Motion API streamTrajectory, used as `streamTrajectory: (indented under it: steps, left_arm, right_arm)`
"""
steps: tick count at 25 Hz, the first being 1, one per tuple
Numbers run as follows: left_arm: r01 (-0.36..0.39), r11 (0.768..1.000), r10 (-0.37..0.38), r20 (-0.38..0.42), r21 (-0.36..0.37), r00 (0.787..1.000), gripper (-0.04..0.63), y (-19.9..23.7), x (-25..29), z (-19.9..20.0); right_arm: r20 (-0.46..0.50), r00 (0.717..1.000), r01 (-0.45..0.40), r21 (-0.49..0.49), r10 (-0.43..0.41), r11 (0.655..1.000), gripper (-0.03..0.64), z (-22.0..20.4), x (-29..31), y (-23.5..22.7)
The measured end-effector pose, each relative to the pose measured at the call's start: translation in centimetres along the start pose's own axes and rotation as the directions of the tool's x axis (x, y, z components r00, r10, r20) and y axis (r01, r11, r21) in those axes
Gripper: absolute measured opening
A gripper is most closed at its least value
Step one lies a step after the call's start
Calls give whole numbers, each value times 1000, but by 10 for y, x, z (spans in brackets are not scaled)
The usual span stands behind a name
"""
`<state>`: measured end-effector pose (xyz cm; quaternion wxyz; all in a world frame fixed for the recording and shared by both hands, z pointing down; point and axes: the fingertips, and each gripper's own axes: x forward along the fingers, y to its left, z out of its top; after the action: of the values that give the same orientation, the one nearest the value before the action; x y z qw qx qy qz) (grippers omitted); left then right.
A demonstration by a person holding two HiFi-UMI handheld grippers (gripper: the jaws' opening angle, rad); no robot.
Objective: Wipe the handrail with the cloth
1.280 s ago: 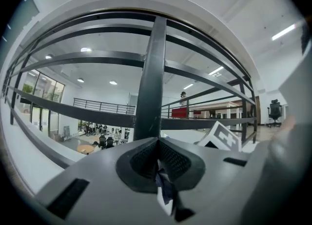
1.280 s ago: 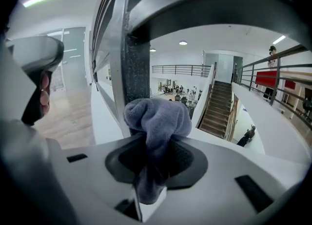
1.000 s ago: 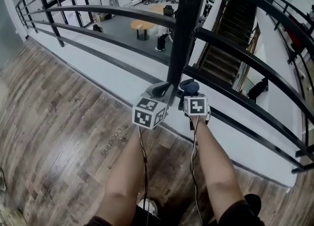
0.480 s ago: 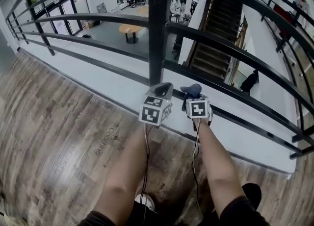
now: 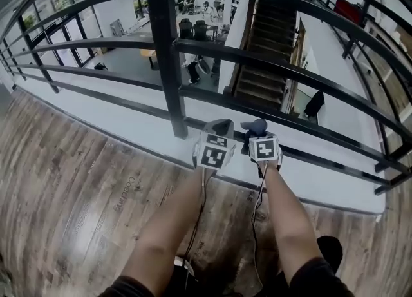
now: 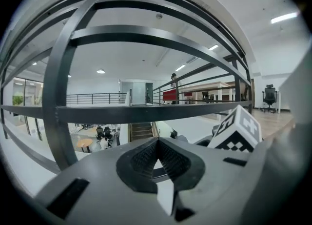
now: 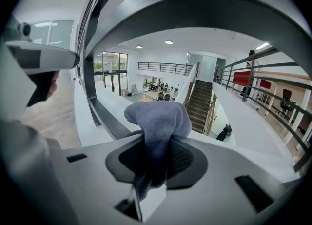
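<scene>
Head view: left gripper [image 5: 217, 131] and right gripper [image 5: 257, 128] are held side by side, low at the handrail [image 5: 277, 65], just right of its post [image 5: 164, 57]. Wood floor [image 5: 71, 180] lies open to the left.
Left gripper view: jaws are pressed together on nothing, with rail bars seen ahead.
Right gripper view: jaws are clamped on the grey-blue cloth [image 7: 158, 116], which is bunched above the pads.

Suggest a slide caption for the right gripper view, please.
Right tool shut on a blue-grey cloth, close to the black railing.
</scene>
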<state>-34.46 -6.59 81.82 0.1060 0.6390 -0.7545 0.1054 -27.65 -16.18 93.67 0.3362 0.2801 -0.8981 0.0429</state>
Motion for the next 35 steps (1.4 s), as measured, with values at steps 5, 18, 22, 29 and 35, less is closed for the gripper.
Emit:
streamTrajectory:
  steps: [5, 18, 22, 29, 35]
  left_arm:
    - [67, 998, -67, -46, 18, 997, -2, -65, 27, -7]
    - [176, 983, -179, -72, -50, 981, -2, -234, 80, 14]
    - [198, 977, -205, -82, -78, 975, -2, -267, 93, 18]
    - [217, 975, -220, -88, -48, 971, -2, -325, 114, 18]
    - [270, 961, -274, -61, -64, 960, -2, -405, 132, 28]
  right_arm:
    - [13, 1000, 12, 21, -12, 1000, 98, -20, -19, -53]
    - [33, 996, 82, 1, -82, 997, 98, -86, -89, -205]
    - [37, 992, 119, -2, -119, 993, 98, -105, -110, -251]
    - [-10, 988, 149, -115, -151, 982, 98, -143, -137, -318]
    - [-2, 984, 177, -141, -179, 974, 98, -169, -166, -371]
